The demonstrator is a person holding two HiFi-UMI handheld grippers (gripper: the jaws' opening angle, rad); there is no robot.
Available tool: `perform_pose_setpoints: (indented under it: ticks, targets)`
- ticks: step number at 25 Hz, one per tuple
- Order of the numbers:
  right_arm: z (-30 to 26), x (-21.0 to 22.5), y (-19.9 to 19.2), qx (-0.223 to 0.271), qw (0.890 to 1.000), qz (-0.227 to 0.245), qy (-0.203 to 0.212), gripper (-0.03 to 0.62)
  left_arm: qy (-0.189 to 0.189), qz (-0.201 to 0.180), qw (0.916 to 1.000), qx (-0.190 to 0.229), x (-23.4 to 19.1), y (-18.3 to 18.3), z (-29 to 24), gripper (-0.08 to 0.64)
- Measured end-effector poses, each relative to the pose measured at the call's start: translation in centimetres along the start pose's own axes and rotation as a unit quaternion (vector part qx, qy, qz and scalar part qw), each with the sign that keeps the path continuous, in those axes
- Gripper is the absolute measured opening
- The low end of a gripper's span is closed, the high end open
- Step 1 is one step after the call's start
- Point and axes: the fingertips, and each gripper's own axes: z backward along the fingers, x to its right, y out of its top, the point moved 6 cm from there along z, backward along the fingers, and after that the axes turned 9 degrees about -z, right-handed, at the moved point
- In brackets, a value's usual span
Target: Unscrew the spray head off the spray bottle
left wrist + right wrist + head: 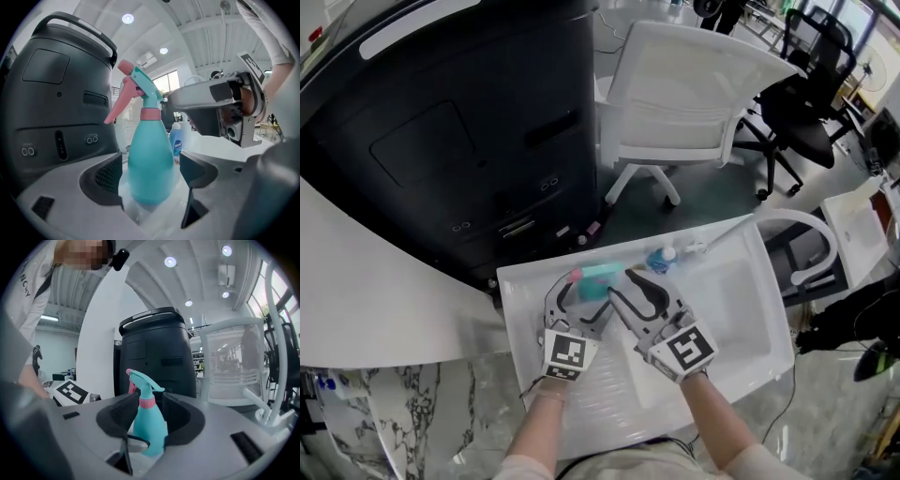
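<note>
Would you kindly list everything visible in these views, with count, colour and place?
teal plastic spray bottle with pink spray head: one, teal and pink, standing in the sink between both grippers' jaws
small bottle with blue label: one, near the sink's back edge
white moulded sink: one, under the grippers
curved white faucet: one, sink's right end
large black machine: one, behind the sink
white plastic chair: one, beyond the sink
black office chair: one, far right
left gripper: grey, open beside the bottle's body
right gripper: grey, open around its neck
</note>
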Motion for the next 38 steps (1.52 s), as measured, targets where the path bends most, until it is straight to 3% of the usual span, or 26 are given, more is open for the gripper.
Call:
perform_pose_setpoints:
  ticks: [4, 7, 14, 19, 23, 38]
  targets:
    - [-0.6, 0.0, 0.5, 0.019, 1.000, 0.005, 0.005, 0.163, 0.015, 0.006, 0.9998, 0.008, -0.4, -0.3, -0.7, 0.370]
    - [-0.7, 0.3, 0.4, 0.029, 1.000, -0.010, 0.008, 0.164, 0.005, 0.003, 0.9998, 0.020, -0.3, -0.2, -1.2, 0.370]
    - [-1.7, 0.8, -0.3, 0.011, 0.999, -0.035, 0.019, 0.183, 0.003, -0.015, 0.9997, 0.021, 0.2, 0.1, -1.9, 0.368]
    - [-3.1, 0.1, -0.5, -0.011, 1.000, 0.018, 0.008, 0.204, -0.005, -0.037, 0.9992, 0.013, 0.7, -0.1, -2.1, 0.364]
    - [-3.8, -0.2, -0.3, -0.013, 0.999, 0.044, 0.002, 0.155, -0.020, -0.034, 0.9991, 0.014, 0.9, 0.0, -2.3, 0.362]
    - [-3.8, 1.0, -0.1, -0.001, 0.990, 0.025, 0.136, 0.147, -0.120, -0.013, 0.9923, 0.028, -1.1, 0.3, -0.9, 0.322]
